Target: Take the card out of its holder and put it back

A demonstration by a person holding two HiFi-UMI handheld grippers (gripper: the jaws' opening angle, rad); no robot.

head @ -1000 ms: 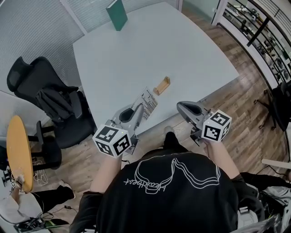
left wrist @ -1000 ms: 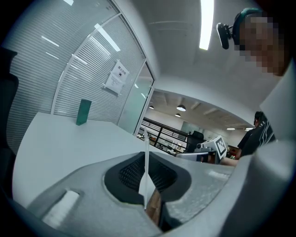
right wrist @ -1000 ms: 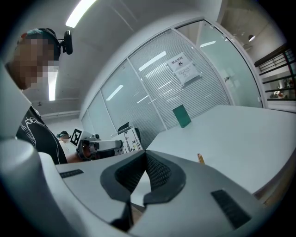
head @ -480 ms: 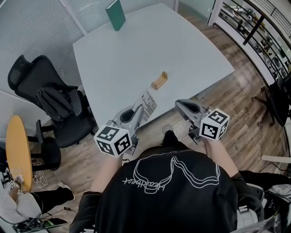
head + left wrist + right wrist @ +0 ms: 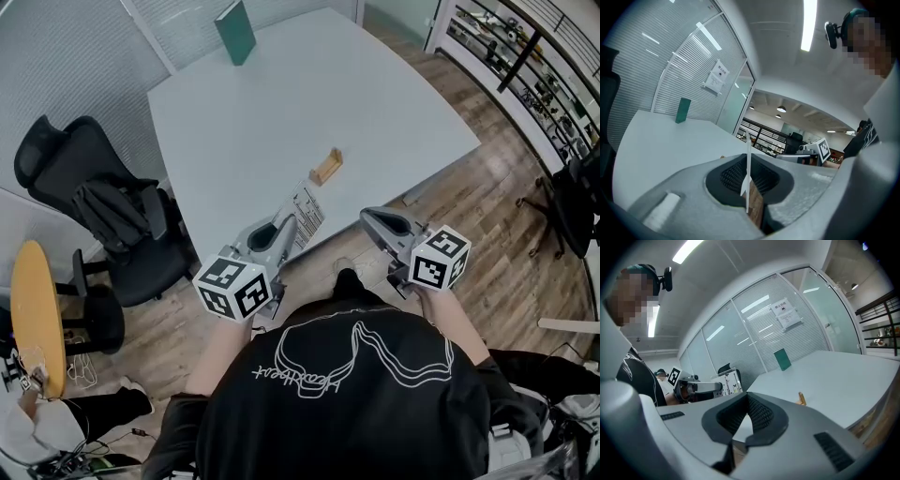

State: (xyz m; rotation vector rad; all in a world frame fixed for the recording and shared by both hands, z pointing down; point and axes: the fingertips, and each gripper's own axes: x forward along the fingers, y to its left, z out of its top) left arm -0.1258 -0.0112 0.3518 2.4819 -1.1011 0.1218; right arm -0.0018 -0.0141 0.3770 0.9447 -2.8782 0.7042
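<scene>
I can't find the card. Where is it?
The card is pinched in the left hand-held gripper, over the table near its front edge, just short of the wooden holder.

Card face hidden
Between the jaws of the left gripper (image 5: 750,187) I see the card (image 5: 748,157) edge-on only; its print is illegible.

Both hands have drawn back a little toward the person. The card (image 5: 302,208) pinched in the left claw (image 5: 290,225) now sits slightly further from the wooden holder (image 5: 325,166). The right claw (image 5: 372,217) has likewise edged back from the surface (image 5: 281,103).
</scene>
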